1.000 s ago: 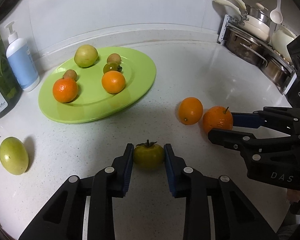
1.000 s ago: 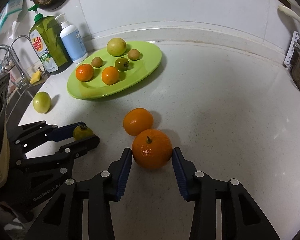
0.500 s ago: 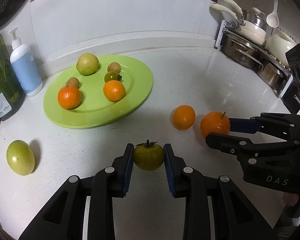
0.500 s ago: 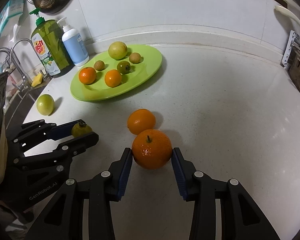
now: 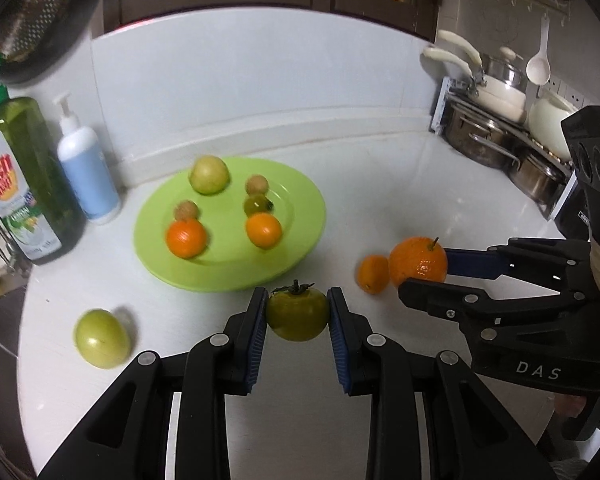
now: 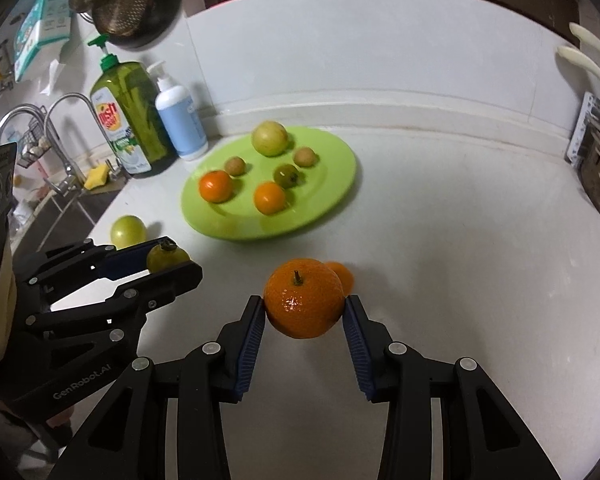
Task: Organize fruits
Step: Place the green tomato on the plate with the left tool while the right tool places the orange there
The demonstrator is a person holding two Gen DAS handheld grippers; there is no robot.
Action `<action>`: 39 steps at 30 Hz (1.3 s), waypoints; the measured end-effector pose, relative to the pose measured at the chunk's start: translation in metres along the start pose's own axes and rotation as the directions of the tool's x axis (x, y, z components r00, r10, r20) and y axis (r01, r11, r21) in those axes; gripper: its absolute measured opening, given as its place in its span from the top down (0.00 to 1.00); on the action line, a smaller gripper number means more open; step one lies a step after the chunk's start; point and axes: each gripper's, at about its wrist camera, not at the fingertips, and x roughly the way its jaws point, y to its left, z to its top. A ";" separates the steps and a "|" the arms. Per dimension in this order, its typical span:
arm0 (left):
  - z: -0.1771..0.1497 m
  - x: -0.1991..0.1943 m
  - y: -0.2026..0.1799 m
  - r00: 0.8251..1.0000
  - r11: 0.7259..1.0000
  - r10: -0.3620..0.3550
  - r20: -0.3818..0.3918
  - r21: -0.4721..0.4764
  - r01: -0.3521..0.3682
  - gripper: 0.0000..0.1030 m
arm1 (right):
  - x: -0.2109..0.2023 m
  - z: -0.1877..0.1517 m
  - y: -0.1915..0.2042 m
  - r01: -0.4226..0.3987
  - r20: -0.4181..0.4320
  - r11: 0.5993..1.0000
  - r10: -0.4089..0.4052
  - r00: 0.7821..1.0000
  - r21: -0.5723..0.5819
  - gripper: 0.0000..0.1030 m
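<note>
Above countertop (image 5: 380,184), fruit-clamping tilted tongs (image 5: 298,320)

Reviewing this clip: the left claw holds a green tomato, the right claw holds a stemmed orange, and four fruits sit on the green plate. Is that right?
Not quite: the green plate carries six fruits, not four, as the right wrist view shows. The rest stands: the left claw holds the green tomato, and the right claw holds the stemmed orange.

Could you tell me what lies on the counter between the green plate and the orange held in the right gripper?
Just one loose small orange, seen in the left wrist view beside the held orange; otherwise bare counter up to the green plate.
</note>
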 end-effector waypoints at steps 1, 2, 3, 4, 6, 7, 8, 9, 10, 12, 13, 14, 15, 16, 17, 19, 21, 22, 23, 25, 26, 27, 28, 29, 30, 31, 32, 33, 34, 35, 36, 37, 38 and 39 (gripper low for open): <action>0.002 -0.003 0.002 1.000 1.000 0.006 0.006 0.002 -0.006 0.71 | -0.001 0.003 0.003 -0.003 0.006 1.000 0.003 1.000 -0.005 0.60; 0.004 -0.006 0.005 1.000 1.000 0.015 0.012 0.004 -0.015 0.71 | -0.002 0.006 0.007 -0.006 0.013 1.000 0.006 1.000 -0.013 0.60; 0.006 -0.008 0.007 1.000 1.000 0.016 0.017 0.006 -0.016 0.71 | -0.003 0.008 0.010 -0.006 0.018 1.000 0.007 1.000 -0.018 0.60; 0.009 -0.010 0.010 1.000 1.000 0.017 0.025 0.006 -0.017 0.71 | -0.004 0.013 0.014 -0.009 0.026 1.000 0.010 1.000 -0.026 0.60; 0.013 -0.015 0.016 0.999 1.000 0.022 0.040 0.009 -0.022 0.71 | -0.004 0.019 0.019 -0.011 0.037 0.999 0.013 0.999 -0.037 0.60; 0.015 -0.017 0.019 0.998 1.000 0.027 0.048 0.012 -0.027 0.71 | -0.005 0.023 0.022 -0.012 0.046 0.999 0.014 0.999 -0.044 0.60; 0.018 -0.020 0.022 0.998 0.999 0.032 0.056 0.014 -0.033 0.71 | -0.005 0.026 0.025 -0.013 0.051 0.999 0.016 0.999 -0.048 0.60; 0.021 -0.022 0.026 0.997 0.999 0.037 0.066 0.018 -0.038 0.71 | -0.005 0.029 0.028 -0.014 0.055 0.999 0.017 0.998 -0.052 0.60; 0.023 -0.023 0.028 0.997 0.999 0.040 0.071 0.019 -0.042 0.71 | -0.005 0.033 0.031 -0.013 0.062 0.998 0.017 0.998 -0.065 0.60; 0.028 -0.027 0.035 0.995 0.998 0.049 0.086 0.025 -0.051 0.71 | -0.005 0.039 0.036 -0.015 0.072 0.997 0.020 0.997 -0.071 0.60; 0.031 -0.028 0.039 0.995 0.998 0.051 0.090 0.029 -0.054 0.71 | -0.005 0.043 0.038 -0.015 0.076 0.997 0.020 0.997 -0.072 0.60; 0.034 -0.029 0.042 0.994 0.998 0.055 0.094 0.033 -0.058 0.71 | -0.004 0.048 0.041 -0.018 0.081 0.997 0.024 0.996 -0.074 0.60; 0.038 -0.029 0.047 0.993 0.997 0.059 0.099 0.038 -0.063 0.71 | -0.003 0.052 0.043 -0.016 0.085 0.997 0.023 0.996 -0.076 0.60; 0.039 -0.030 0.050 0.993 0.997 0.060 0.102 0.040 -0.064 0.71 | -0.002 0.056 0.046 -0.013 0.088 0.997 0.019 0.996 -0.076 0.60; 0.042 -0.031 0.053 0.993 0.997 0.062 0.104 0.041 -0.066 0.71 | 0.000 0.060 0.048 -0.012 0.093 0.997 0.019 0.996 -0.076 0.60; 0.049 -0.030 0.060 0.993 0.997 0.060 0.104 0.043 -0.065 0.71 | 0.003 0.067 0.051 -0.006 0.094 0.997 0.013 0.995 -0.074 0.60; 0.055 -0.028 0.067 0.993 0.996 0.063 0.101 0.049 -0.068 0.71 | 0.008 0.074 0.052 -0.010 0.095 0.998 0.015 0.995 -0.062 0.60; 0.058 -0.027 0.070 0.993 0.996 0.060 0.102 0.054 -0.066 0.71 | 0.010 0.077 0.053 -0.009 0.096 0.998 0.014 0.995 -0.058 0.60; 0.061 -0.026 0.073 0.993 0.996 0.060 0.101 0.057 -0.066 0.71 | 0.012 0.081 0.054 -0.004 0.098 0.998 0.010 0.995 -0.057 0.60; 0.065 -0.022 0.078 0.994 0.996 0.054 0.092 0.065 -0.060 0.71 | 0.015 0.088 0.058 0.005 0.103 0.998 0.001 0.995 -0.060 0.60; 0.068 -0.020 0.082 0.995 0.996 0.051 0.088 0.068 -0.057 0.71 | 0.016 0.091 0.059 0.007 0.104 0.998 -0.001 0.995 -0.060 0.60; 0.070 -0.017 0.085 0.996 0.996 0.043 0.080 0.071 -0.049 0.71 | 0.019 0.095 0.060 0.011 0.104 0.998 -0.005 0.995 -0.059 0.60; 0.073 -0.013 0.088 0.997 0.996 0.039 0.073 0.073 -0.044 0.71 | 0.020 0.097 0.060 0.013 0.105 0.998 -0.007 0.994 -0.056 0.60; 0.075 -0.010 0.091 0.997 0.996 0.033 0.066 0.076 -0.038 0.71 | 0.022 0.101 0.061 0.013 0.107 0.999 -0.007 0.994 -0.052 0.60; 0.077 -0.007 0.094 0.998 0.996 0.028 0.060 0.079 -0.032 0.71 | 0.024 0.103 0.062 0.016 0.107 0.999 -0.010 0.994 -0.049 0.60; 0.079 -0.003 0.097 0.998 0.996 0.025 0.053 0.081 -0.029 0.71 | 0.027 0.106 0.062 0.020 0.107 0.999 -0.015 0.994 -0.043 0.60; 0.081 0.000 0.100 0.999 0.996 0.020 0.046 0.083 -0.024 0.71 | 0.030 0.110 0.062 0.018 0.106 0.999 -0.014 0.994 -0.034 0.60; 0.084 0.006 0.103 0.999 0.996 0.009 0.033 0.089 -0.012 0.71 | 0.033 0.112 0.062 0.016 0.103 0.999 -0.013 0.995 -0.030 0.60; 0.085 0.010 0.105 1.000 0.996 0.006 0.025 0.092 -0.008 0.71 | 0.037 0.114 0.063 0.020 0.099 0.999 -0.017 0.995 -0.025 0.60; 0.087 0.015 0.107 1.000 0.995 0.000 0.016 0.096 -0.002 0.71 | 0.042 0.117 0.063 0.023 0.094 1.000 -0.021 0.995 -0.019 0.60; 0.089 0.021 0.110 1.000 0.995 -0.011 0.004 0.102 0.011 0.71 | 0.046 0.119 0.063 0.022 0.090 1.000 -0.021 0.996 -0.014 0.60; 0.091 0.027 0.112 1.000 0.994 -0.020 -0.007 0.108 0.021 0.71 | 0.051 0.121 0.063 0.025 0.084 1.000 -0.024 0.996 -0.008 0.60; 0.092 0.034 0.114 1.000 0.993 -0.024 -0.020 0.116 0.026 0.71 | 0.055 0.123 0.062 0.027 0.078 1.000 -0.027 0.997 -0.002 0.60; 0.093 0.039 0.115 0.999 0.992 -0.029 -0.029 0.124 0.032 0.71 | 0.059 0.125 0.061 0.028 0.072 1.000 -0.028 0.997 0.002 0.60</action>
